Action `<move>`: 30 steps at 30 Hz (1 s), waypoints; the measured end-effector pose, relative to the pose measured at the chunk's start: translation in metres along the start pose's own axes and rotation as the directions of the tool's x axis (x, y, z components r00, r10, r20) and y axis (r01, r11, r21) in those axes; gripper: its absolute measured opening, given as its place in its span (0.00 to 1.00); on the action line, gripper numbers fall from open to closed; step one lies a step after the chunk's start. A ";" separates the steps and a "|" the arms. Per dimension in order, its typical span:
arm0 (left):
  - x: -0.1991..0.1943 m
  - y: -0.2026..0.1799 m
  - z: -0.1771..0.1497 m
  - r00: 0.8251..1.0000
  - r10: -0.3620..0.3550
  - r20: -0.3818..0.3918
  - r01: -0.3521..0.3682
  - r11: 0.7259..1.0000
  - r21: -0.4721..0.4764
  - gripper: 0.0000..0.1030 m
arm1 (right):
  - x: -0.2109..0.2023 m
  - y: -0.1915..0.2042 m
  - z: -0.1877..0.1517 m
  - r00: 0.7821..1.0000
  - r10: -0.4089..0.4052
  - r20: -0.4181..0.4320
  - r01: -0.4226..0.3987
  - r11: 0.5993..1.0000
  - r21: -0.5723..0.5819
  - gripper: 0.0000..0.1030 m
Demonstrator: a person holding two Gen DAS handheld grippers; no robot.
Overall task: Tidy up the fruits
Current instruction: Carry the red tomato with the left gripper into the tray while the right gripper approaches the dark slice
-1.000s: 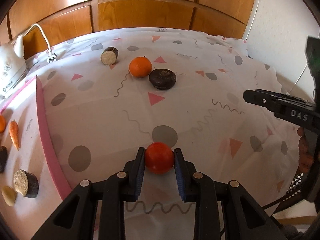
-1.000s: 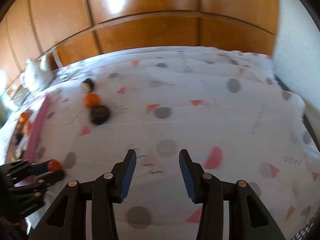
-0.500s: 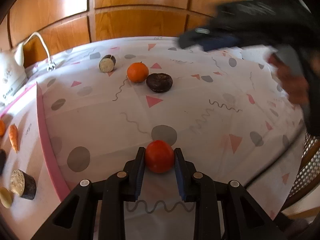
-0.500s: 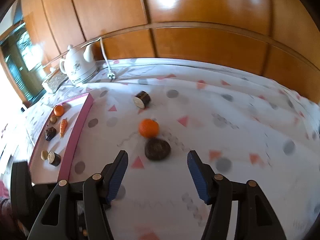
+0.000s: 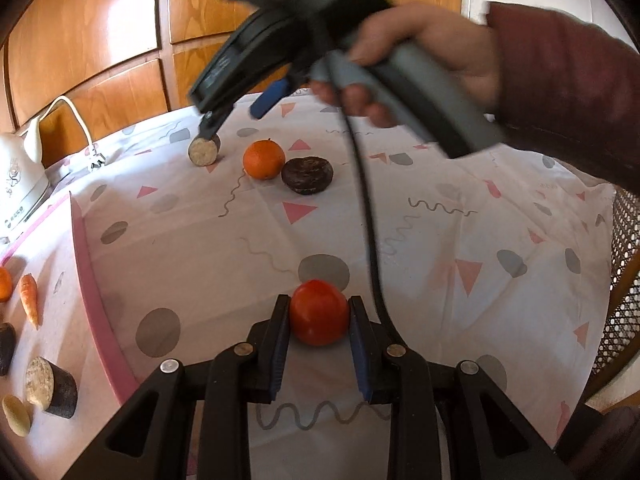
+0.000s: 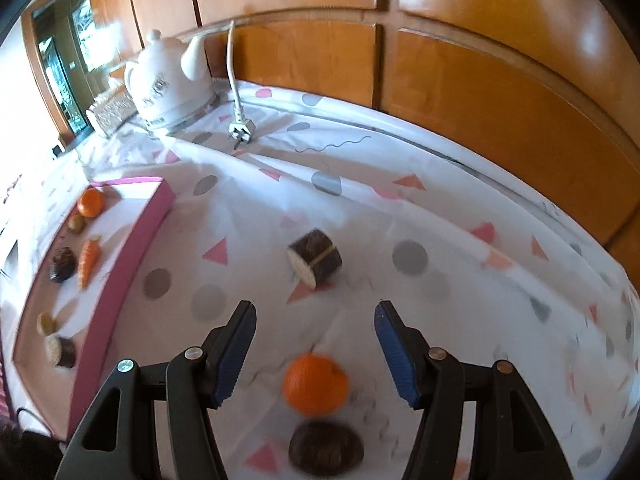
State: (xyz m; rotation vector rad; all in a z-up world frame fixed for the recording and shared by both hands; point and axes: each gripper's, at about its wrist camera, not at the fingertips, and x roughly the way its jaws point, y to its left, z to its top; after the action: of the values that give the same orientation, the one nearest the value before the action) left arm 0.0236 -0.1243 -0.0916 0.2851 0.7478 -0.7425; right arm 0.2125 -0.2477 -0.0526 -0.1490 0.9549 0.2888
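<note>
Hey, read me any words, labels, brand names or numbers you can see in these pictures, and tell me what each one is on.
No text here can be read for certain.
White kettle: dark print on its body, too blurred to read.
Kettle base in the left wrist view: a small dark mark, too small to read.
Right hand-held gripper: a faint marking on its body, motion-blurred.
Tablecloth: only shapes and squiggles, no words.
</note>
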 end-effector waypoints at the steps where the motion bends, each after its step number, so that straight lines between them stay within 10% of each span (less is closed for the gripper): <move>1: 0.000 0.000 0.000 1.000 -0.001 0.001 0.001 1.000 0.002 0.27 | 0.006 -0.001 0.004 1.000 -0.002 -0.008 0.002 1.000 0.000 0.61; 22: -0.068 0.039 0.029 0.997 0.051 0.052 -0.039 0.977 -0.209 0.27 | -0.040 -0.046 -0.059 0.999 -0.048 0.023 0.041 0.970 0.238 0.61; 30: -0.112 0.113 0.004 0.983 0.180 0.045 -0.135 0.862 -0.489 0.27 | -0.046 -0.037 -0.067 0.997 -0.061 0.038 0.049 0.965 0.257 0.61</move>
State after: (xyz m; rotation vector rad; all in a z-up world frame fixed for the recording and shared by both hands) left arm 0.0490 0.0116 -0.0125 -0.1442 0.7893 -0.3878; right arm 0.1469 -0.3079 -0.0533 0.0680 0.9322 0.1146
